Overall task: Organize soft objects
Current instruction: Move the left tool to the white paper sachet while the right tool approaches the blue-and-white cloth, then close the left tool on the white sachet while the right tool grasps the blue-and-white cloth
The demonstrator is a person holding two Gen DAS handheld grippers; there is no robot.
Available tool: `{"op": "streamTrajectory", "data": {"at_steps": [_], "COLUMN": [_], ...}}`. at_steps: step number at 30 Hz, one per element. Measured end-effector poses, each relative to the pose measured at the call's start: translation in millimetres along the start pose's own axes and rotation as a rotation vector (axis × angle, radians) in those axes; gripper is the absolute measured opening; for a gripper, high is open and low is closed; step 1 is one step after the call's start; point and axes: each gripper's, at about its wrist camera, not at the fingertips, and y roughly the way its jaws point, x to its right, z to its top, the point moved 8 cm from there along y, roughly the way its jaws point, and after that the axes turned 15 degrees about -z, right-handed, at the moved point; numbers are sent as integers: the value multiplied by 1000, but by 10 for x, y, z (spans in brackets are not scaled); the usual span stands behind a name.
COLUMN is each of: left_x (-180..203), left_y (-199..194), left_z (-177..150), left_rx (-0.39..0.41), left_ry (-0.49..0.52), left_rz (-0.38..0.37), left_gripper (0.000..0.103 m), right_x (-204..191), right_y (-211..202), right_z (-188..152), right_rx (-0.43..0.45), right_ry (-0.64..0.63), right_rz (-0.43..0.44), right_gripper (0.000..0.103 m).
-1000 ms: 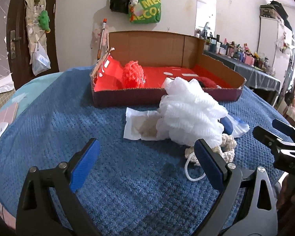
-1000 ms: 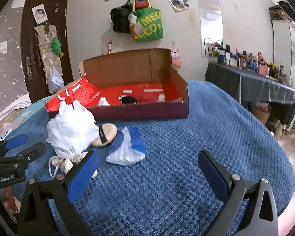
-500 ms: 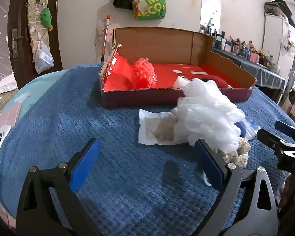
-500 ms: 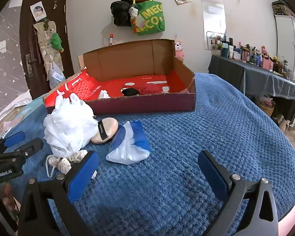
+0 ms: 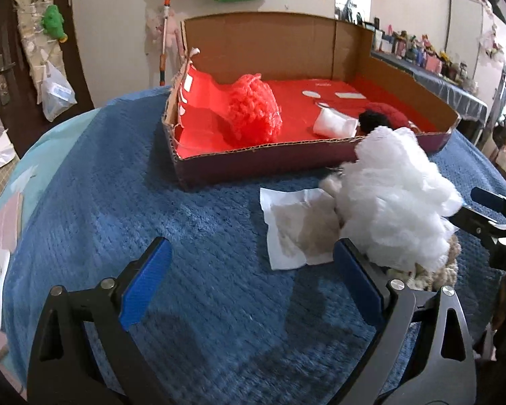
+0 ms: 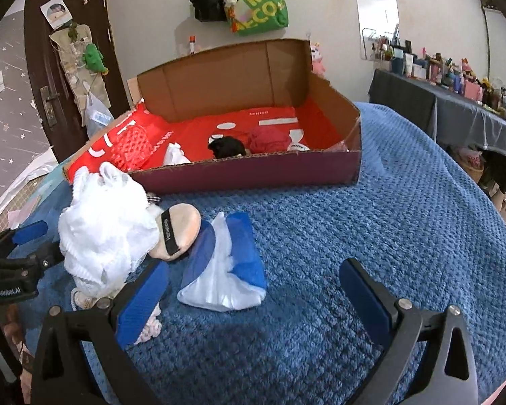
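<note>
Both grippers hovered low over the blue blanket (image 6: 404, 209), jaws spread wide and empty. The left gripper (image 5: 249, 283) pointed toward the box (image 5: 263, 165), its right blue pad just beside the white mesh puff (image 5: 394, 199). The right gripper (image 6: 253, 290) faced the blue-and-white pouch (image 6: 229, 270), which lay between its fingers further ahead.

The blanket was a nubby knit. The box was corrugated cardboard with a red lining and held a fuzzy red yarn ball (image 5: 253, 108), a black item (image 6: 227, 146) and a small white bundle (image 5: 334, 123). The puff was frilly netting resting on cream crochet cord (image 5: 435, 270).

The left view alone showed a flat white packet (image 5: 293, 229) beside the puff. The right view alone showed a beige pad (image 6: 182, 229) with a black strap, touching the puff and the pouch
</note>
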Motion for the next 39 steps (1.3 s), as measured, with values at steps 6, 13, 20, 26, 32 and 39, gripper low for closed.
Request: {"op": "streamTrajectory", "data": {"at_steps": [6,13,20,26,32,39], "left_x": [38,153,79,-9,69,136], "left_y": [170,345,430,396,370,258], "left_z": [74,139,95,83,72,133], "left_rx": [-56,-99,-133,-120,-106,-61], "left_ry": [45,95,77,60,45,32], "left_rz": [-28,-65,-57,-31,-97,-145], "left_gripper": [98,98,98,98,66,33], "right_x": [-50,-70,-138,-184,-251,-256], "right_y": [90,149,248,272,229,118], "right_z": [8,48,61,65,50,71], "right_rx": [-55,-100,-131,-116,-84,-55], "right_ry": [-27,-25,-75,-111,-142,-138], "right_rz": [9,39,19,-13,13,85], "right_gripper": [103,103,103,97,70,38]}}
